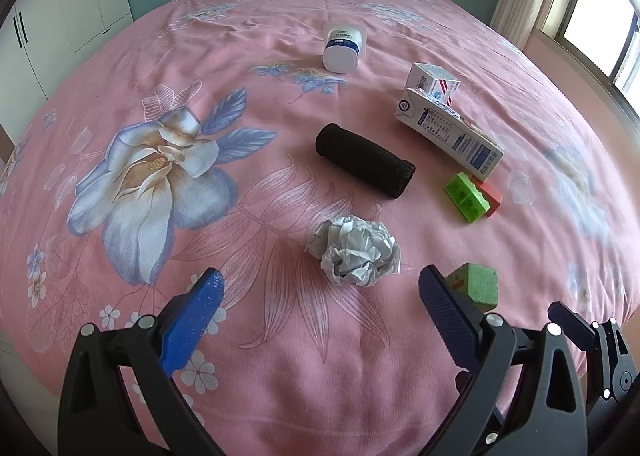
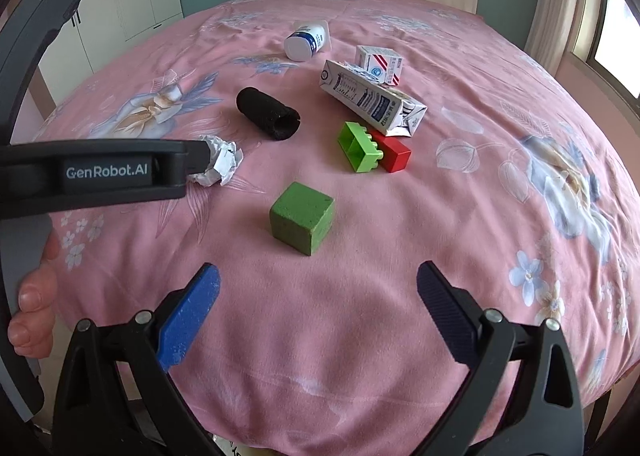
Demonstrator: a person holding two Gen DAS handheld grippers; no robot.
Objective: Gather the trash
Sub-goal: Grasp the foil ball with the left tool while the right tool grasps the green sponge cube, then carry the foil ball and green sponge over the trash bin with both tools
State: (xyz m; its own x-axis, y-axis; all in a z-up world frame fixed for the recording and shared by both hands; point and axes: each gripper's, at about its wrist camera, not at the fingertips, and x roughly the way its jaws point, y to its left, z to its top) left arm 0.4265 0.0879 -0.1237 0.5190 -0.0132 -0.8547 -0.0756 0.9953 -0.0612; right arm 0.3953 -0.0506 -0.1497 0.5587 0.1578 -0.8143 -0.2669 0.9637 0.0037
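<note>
Looks like nothing's been collected yet, everything's just lying on the pink bedspread (image 1: pixel 280 396). The left gripper (image 1: pixel 320 288) is spread wide open with nothing in it, and the crumpled paper ball (image 1: pixel 354 252) sits just ahead of its tips, a bit below the middle of the left wrist view. My guess is that one goes first. The right gripper (image 2: pixel 318 280) is also wide open and empty, aimed at a green foam cube (image 2: pixel 303 217) near the middle of its frame, not touching it.

Further up the bed: a black foam roll (image 1: pixel 364 161) at center, a milk carton (image 1: pixel 450 132) lying on its side to the right with a small medicine box (image 1: pixel 432 82) just beside it, and a white bottle (image 1: pixel 343 48) tipped over near the top. Green and red toy bricks (image 2: pixel 374 148) sit together just below the carton in the right wrist view. No bin or bag visible anywhere, so can't tell where the trash ends up. Basically the whole job's still ahead.
</note>
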